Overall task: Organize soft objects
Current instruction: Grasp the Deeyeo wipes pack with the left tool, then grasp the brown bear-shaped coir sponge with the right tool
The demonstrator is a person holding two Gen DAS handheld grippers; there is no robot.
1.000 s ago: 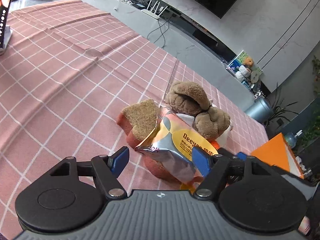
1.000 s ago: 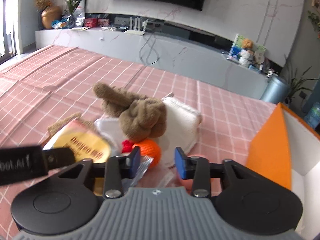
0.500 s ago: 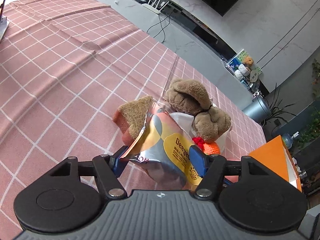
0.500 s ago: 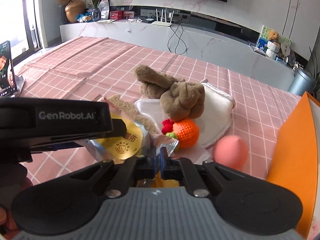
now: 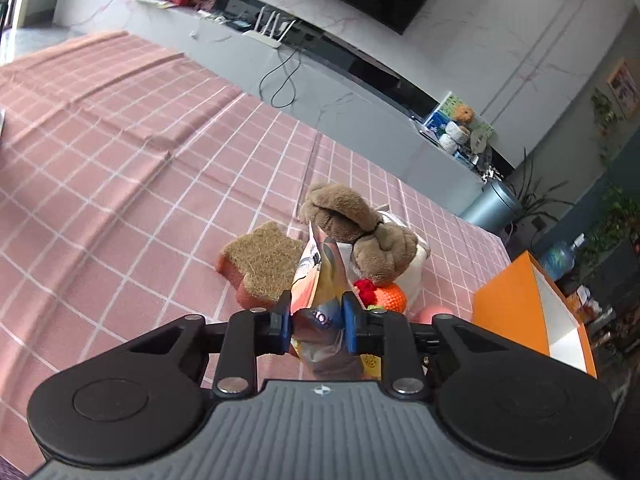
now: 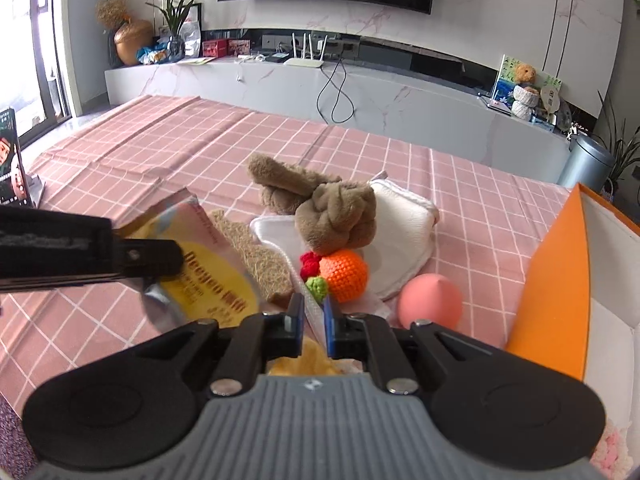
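My worry here: the snack bag [image 5: 320, 280] is slick foil, so it could squirt out or crumple and drag the pile of soft toys [image 6: 332, 216] on the counter [image 5: 120, 160] with it. Left fingers [image 5: 316, 316] are closing narrow on the bag's end. Right fingers [image 6: 312, 314] are pinched nearly together on a clear plastic edge (bag's, I think).

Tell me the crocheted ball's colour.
Orange; the crocheted ball shows best in the right wrist view.
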